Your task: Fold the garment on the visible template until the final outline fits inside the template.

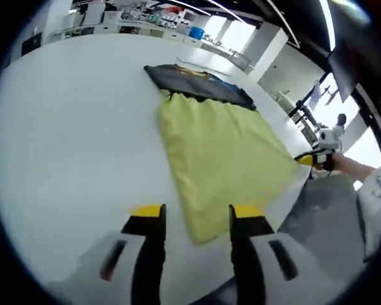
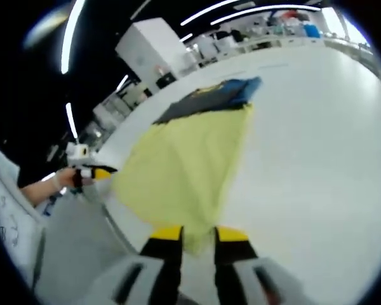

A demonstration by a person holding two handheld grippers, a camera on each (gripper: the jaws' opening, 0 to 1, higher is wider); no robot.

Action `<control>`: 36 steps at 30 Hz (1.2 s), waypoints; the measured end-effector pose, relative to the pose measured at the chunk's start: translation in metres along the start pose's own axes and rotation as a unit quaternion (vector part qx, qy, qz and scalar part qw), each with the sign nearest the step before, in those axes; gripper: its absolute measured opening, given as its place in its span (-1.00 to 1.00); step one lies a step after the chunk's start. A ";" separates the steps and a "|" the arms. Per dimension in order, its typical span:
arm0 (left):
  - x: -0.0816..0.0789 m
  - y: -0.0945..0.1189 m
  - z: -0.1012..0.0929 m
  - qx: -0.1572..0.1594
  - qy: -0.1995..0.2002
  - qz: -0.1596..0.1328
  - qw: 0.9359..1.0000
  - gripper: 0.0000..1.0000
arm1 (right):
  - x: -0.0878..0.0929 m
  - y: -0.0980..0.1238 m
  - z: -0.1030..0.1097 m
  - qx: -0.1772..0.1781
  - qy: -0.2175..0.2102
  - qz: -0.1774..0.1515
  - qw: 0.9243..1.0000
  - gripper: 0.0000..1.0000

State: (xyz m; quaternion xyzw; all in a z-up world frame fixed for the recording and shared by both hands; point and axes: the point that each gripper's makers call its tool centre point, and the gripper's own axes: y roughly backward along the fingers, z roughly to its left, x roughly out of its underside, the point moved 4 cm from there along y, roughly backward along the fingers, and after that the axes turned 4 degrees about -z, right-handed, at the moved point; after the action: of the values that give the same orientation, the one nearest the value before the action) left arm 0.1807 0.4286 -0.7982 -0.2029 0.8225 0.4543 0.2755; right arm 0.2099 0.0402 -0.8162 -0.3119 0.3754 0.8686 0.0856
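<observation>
A yellow garment (image 1: 222,152) lies spread flat on the white table (image 1: 82,140), also seen in the right gripper view as the yellow garment (image 2: 184,165). A dark cloth with a blue part (image 1: 200,82) lies at its far end, the same dark cloth (image 2: 209,95) in the other view. My left gripper (image 1: 197,213) is open, with one near corner of the garment lying between its jaws. My right gripper (image 2: 199,235) is open more narrowly, the other near corner reaching into its gap. The right gripper (image 1: 314,159) touches the garment's edge; the left gripper (image 2: 89,173) sits at the table edge.
The table edge (image 1: 292,197) runs just behind the garment's near side, with grey floor (image 1: 324,210) beyond. A hand (image 2: 47,181) holds the left gripper. Benches and shelves (image 1: 133,19) stand far behind the table. Bare white table (image 2: 317,146) stretches beside the garment.
</observation>
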 end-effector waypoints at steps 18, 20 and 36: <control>0.010 0.000 0.021 0.004 0.030 0.008 1.000 -0.84 | 0.003 0.012 0.002 -0.006 -0.035 -0.003 0.999 -1.00; 0.011 0.000 0.021 0.003 0.033 0.010 0.999 -0.89 | 0.004 0.013 0.004 -0.004 -0.035 -0.003 0.999 -1.00; 0.030 0.002 0.003 0.016 0.049 0.037 0.998 -1.00 | 0.013 0.029 0.004 0.005 -0.044 0.003 0.999 -1.00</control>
State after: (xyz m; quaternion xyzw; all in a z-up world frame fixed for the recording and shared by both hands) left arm 0.1569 0.4297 -0.8172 -0.1897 0.8492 0.4406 0.2208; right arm 0.1866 0.0213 -0.8051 -0.2715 0.3766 0.8799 0.1009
